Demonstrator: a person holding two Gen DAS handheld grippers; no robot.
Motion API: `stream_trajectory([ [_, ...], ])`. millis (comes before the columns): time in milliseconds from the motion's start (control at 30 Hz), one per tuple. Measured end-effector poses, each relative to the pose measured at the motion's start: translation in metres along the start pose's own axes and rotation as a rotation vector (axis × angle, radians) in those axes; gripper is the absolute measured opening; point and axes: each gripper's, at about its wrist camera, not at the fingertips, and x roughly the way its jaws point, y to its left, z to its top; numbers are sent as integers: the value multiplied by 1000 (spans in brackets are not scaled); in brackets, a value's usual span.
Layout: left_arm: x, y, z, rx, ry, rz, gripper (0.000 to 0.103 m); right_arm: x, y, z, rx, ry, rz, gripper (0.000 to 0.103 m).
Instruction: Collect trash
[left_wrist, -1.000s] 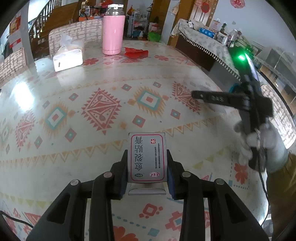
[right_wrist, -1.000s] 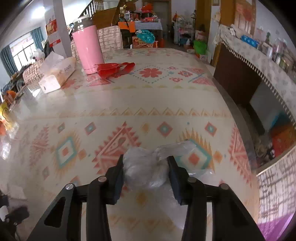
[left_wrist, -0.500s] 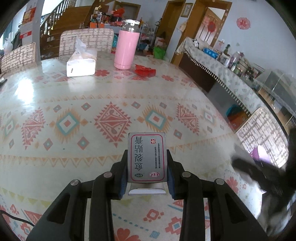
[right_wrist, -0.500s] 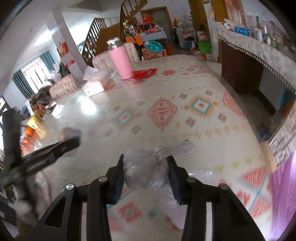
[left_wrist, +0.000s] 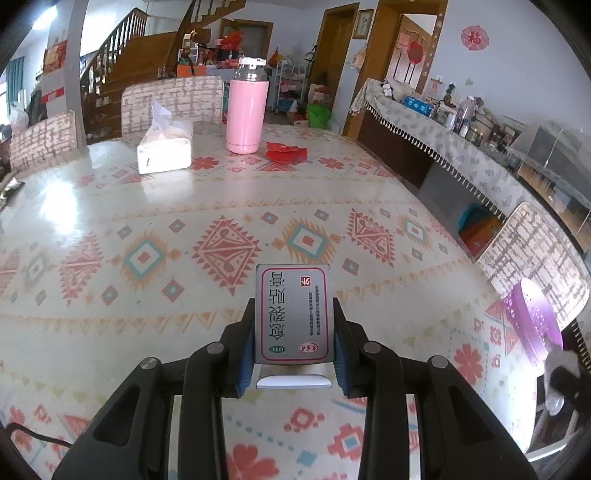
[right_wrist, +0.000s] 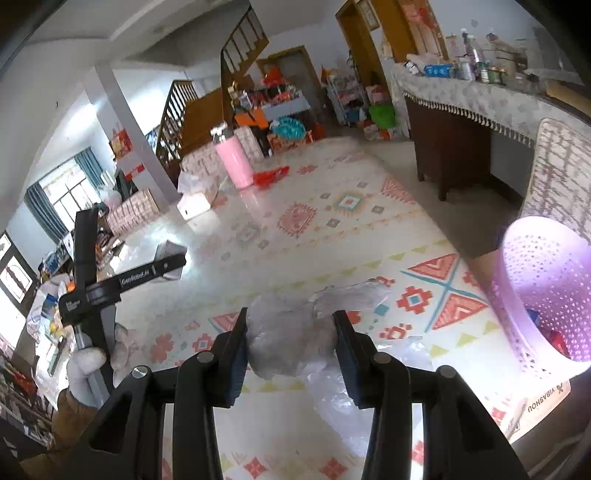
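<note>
While the left hand-held gripper (left_wrist: 294, 334) is clamped on a grey medicine box (left_wrist: 293, 315) above the patterned surface (left_wrist: 147, 206), the right hand-held gripper (right_wrist: 290, 341) is clamped on a crumpled plastic bag (right_wrist: 295, 332) beside the purple basket (right_wrist: 546, 295).

Two hand-held grippers: the left (left_wrist: 294, 345) and the right (right_wrist: 290, 345). One box (left_wrist: 293, 314), one crumpled bag (right_wrist: 295, 338), one pink flask (left_wrist: 246, 110), one tissue pack (left_wrist: 165, 147), one red wrapper (left_wrist: 286, 152), one purple bin (right_wrist: 546, 295), one table (left_wrist: 110, 206).
</note>
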Motion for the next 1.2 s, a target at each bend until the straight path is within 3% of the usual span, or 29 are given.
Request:
stream_trajectory([
  [300,-71,-30,-25,72,-23,56,34,-14,6,-14,-29,-32,58,47],
  [433,-89,-50,-36,106,-37,143,34,-16,8,-21,-44,-30,69,47],
  [1200,-84,-99,-56,218,-37,256,34,-23,-9,-26,-55,-65,15,47],
])
